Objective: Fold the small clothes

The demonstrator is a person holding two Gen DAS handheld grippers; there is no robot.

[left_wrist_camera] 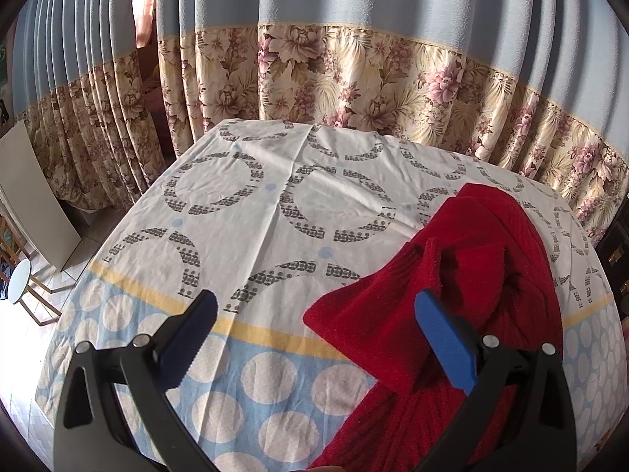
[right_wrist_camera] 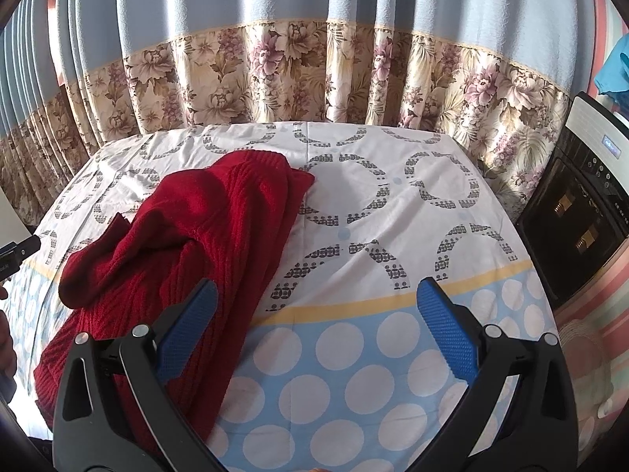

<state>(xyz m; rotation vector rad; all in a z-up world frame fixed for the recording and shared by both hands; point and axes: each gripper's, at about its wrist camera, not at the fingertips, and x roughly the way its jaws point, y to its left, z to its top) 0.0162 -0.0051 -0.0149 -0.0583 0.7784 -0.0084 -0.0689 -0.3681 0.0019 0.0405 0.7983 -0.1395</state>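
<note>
Behind your tabletop [left_wrist_camera: 275, 204] hangs a pleated curtain [left_wrist_camera: 354, 19], pale blue above and floral beige along the bottom band. The tabletop itself is covered by a white cloth [right_wrist_camera: 393, 236] printed with grey rings, bordered nearest you by a yellow stripe and a light blue band of white dots. To your right stands a dark appliance [right_wrist_camera: 578, 220] with a control panel; to your left, down on the floor, you have a small round white stool [left_wrist_camera: 17, 281].

The red knitted garment [left_wrist_camera: 471, 267] lies crumpled on the cloth between your two tools, bunched in loose folds, its near part reaching the dotted border and its far end lying on the ring pattern.

Your left hand-held gripper [left_wrist_camera: 316, 338] is spread wide with nothing between its blue pads; its right finger [left_wrist_camera: 444, 338] appears over the garment's near edge, the left one over bare cloth. Your right hand-held gripper [right_wrist_camera: 316, 334] is likewise spread wide and empty, its left finger [right_wrist_camera: 188, 330] showing over the red knit, the other over the dotted border.
</note>
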